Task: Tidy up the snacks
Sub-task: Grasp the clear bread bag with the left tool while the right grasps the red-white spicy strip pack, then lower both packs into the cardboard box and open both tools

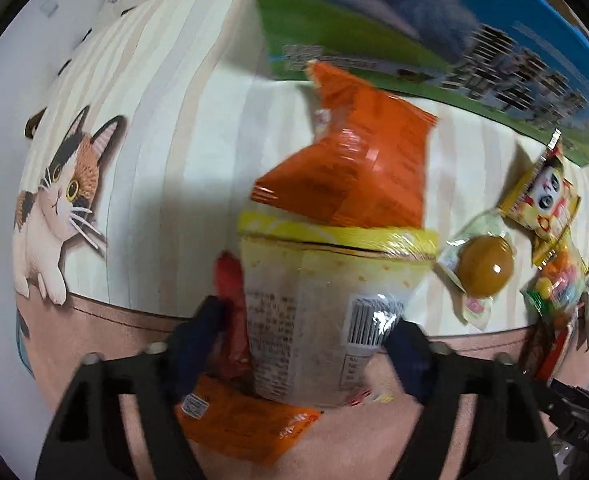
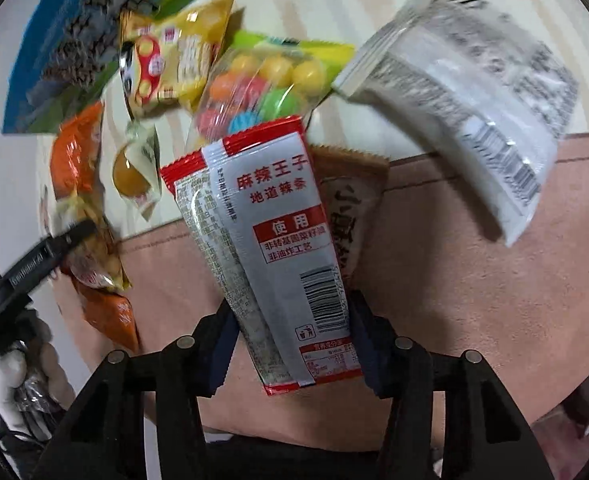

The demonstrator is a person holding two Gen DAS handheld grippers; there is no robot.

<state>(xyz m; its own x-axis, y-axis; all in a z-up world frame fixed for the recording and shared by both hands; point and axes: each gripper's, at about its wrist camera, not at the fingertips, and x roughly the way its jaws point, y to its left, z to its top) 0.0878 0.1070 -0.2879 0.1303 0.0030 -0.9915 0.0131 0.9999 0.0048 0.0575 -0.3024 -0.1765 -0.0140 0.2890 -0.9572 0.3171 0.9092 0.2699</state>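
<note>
My left gripper (image 1: 306,320) is shut on a yellow-lidded snack cup (image 1: 326,292), held above the mat. An orange packet (image 1: 350,160) lies just beyond the cup, and another orange packet (image 1: 238,416) lies under it. My right gripper (image 2: 290,336) is shut on a red-and-silver spicy strip packet (image 2: 270,240). A brown packet (image 2: 354,208) sits right behind it. In the right wrist view, the left gripper's finger (image 2: 42,256) shows at the left edge with the cup.
A blue-green box (image 1: 434,36) stands at the back. A round brown jelly (image 1: 482,266), a yellow panda packet (image 1: 542,200) and a bag of coloured candy balls (image 2: 254,84) lie on the striped cat mat (image 1: 154,140). A white packet (image 2: 474,92) lies at the right.
</note>
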